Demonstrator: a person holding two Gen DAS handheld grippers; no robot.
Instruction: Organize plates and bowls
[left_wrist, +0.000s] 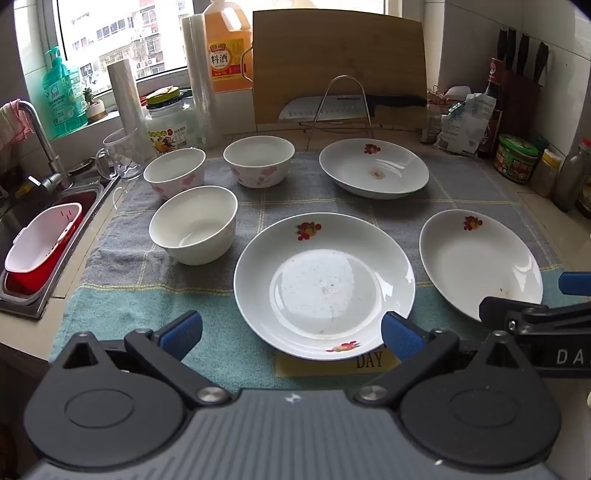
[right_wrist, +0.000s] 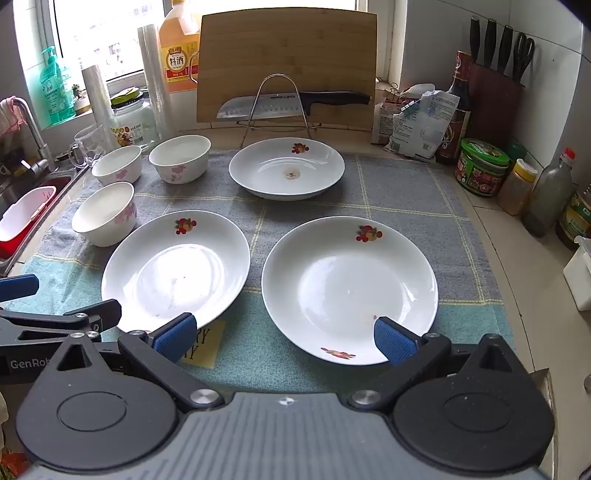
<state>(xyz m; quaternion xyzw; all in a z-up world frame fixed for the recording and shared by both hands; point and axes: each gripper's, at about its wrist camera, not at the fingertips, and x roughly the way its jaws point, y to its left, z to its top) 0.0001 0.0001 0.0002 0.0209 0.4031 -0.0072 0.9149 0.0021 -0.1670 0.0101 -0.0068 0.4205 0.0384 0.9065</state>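
Three white plates with fruit prints lie on a checked towel (left_wrist: 332, 206): a near plate (left_wrist: 325, 284) (right_wrist: 177, 266), a right plate (left_wrist: 480, 262) (right_wrist: 349, 288) and a far plate (left_wrist: 373, 168) (right_wrist: 286, 168). Three white bowls with pink flowers stand at the left: one in front (left_wrist: 194, 223) (right_wrist: 103, 214), two behind (left_wrist: 173, 171) (left_wrist: 258, 158). My left gripper (left_wrist: 291, 332) (right_wrist: 62, 297) hovers open over the near plate's front edge. Over the right plate's front edge my right gripper (right_wrist: 284, 336) (left_wrist: 535, 299) is open too. Neither holds anything.
A cutting board (right_wrist: 288, 62) and a knife (right_wrist: 291, 101) rest on a wire rack at the back. The sink (left_wrist: 48, 236) with a red and white basket lies to the left, beside a glass mug (left_wrist: 123, 155). Bottles, jars and a knife block (right_wrist: 495, 99) crowd the right wall.
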